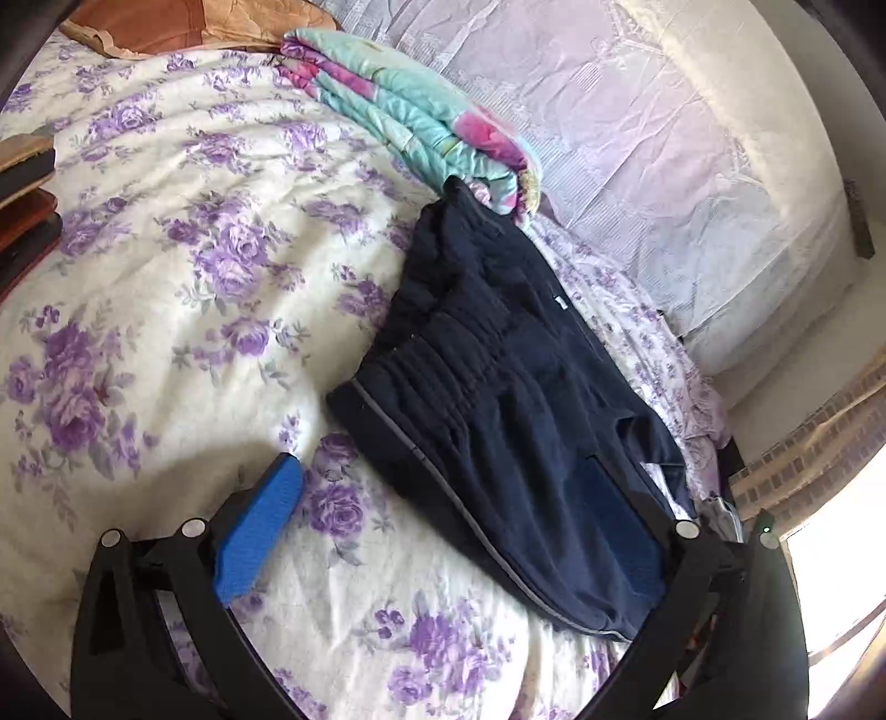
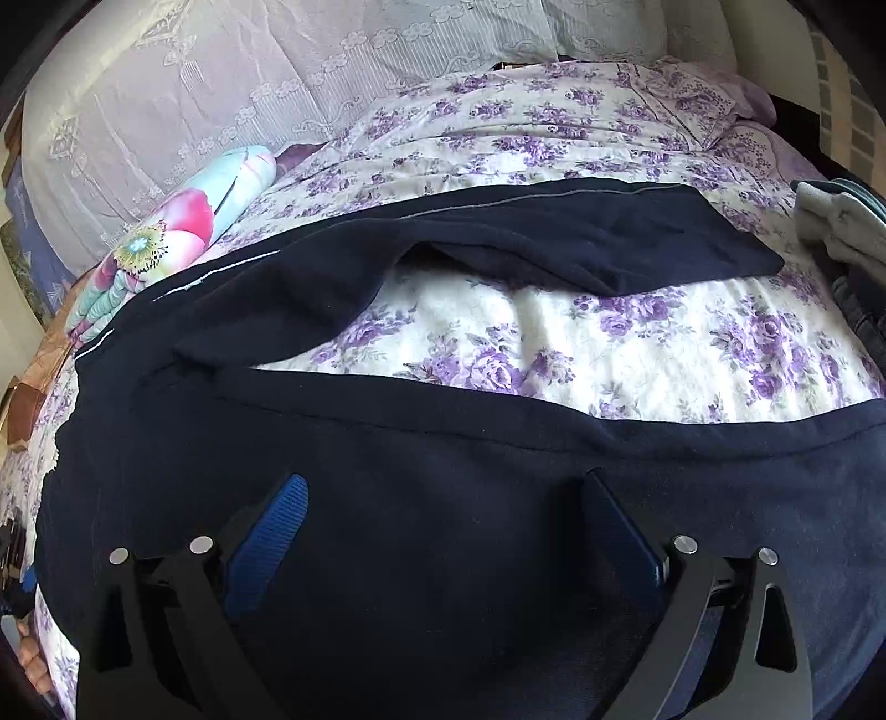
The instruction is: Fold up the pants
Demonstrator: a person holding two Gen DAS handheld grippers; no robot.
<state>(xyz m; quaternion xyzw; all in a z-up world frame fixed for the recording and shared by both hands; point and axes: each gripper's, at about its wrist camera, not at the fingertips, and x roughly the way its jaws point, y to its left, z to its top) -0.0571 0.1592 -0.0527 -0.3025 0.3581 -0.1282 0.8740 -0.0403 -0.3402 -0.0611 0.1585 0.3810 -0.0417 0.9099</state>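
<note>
Dark navy pants point(image 1: 498, 399) lie on the floral bedspread point(image 1: 166, 288), elastic waistband toward the left gripper. My left gripper point(image 1: 443, 531) is open, low over the bed; its right pad point(image 1: 626, 526) lies against the pants' near edge, its left pad point(image 1: 260, 531) over bare bedspread. In the right wrist view the pants point(image 2: 443, 443) spread wide, one leg point(image 2: 581, 238) stretching to the right across the bedspread point(image 2: 637, 354). My right gripper point(image 2: 443, 531) is open just above the near leg, its blue pads point(image 2: 271, 531) either side of the cloth.
A folded turquoise and pink quilt point(image 1: 410, 116) lies beyond the waistband, also seen in the right wrist view point(image 2: 183, 232). A lace-covered headboard point(image 1: 692, 138) stands behind. Grey and denim clothes point(image 2: 841, 238) lie at the right. Brown items point(image 1: 183, 22) sit at the far corner.
</note>
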